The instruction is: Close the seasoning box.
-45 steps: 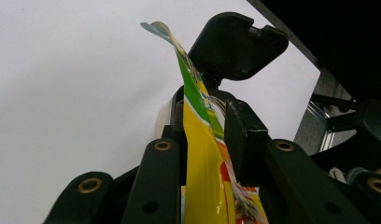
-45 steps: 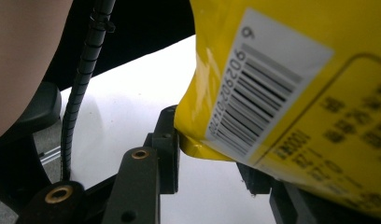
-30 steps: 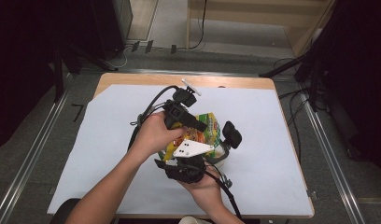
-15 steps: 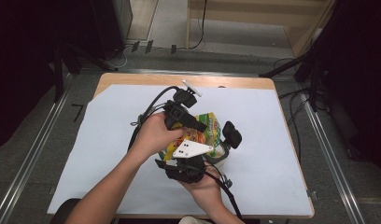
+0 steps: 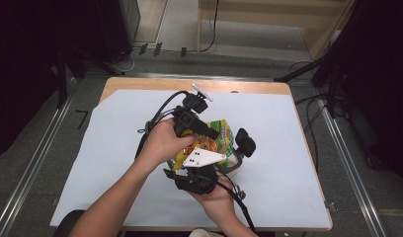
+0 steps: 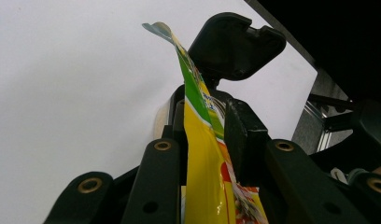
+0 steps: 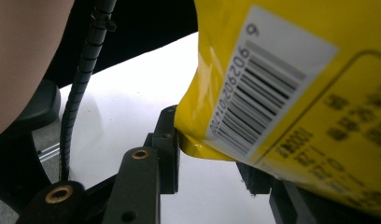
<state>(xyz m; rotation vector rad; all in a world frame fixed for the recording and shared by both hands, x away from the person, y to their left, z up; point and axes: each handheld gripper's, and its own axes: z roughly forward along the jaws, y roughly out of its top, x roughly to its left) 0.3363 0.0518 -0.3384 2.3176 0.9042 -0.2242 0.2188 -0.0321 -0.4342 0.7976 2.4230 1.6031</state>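
A yellow and green snack bag (image 5: 220, 139) hangs over the middle of the table between both grippers. My left gripper (image 5: 208, 132) reaches in from the upper left. In the left gripper view my left gripper (image 6: 205, 116) is shut on the thin upper edge of the bag (image 6: 202, 177). My right gripper (image 5: 236, 149), with a white three-cornered plate on top, comes from below. In the right gripper view my right gripper (image 7: 209, 163) has the bag's barcode corner (image 7: 282, 93) between its jaws, and the left pad (image 7: 169, 144) presses on it. The right pad is largely hidden by the bag.
A white sheet (image 5: 115, 148) covers the wooden table (image 5: 140, 83). A pale round vessel (image 5: 235, 165) sits below the bag. Black cables (image 5: 160, 111) loop off the left gripper. Dark floor, rails and stands surround the table.
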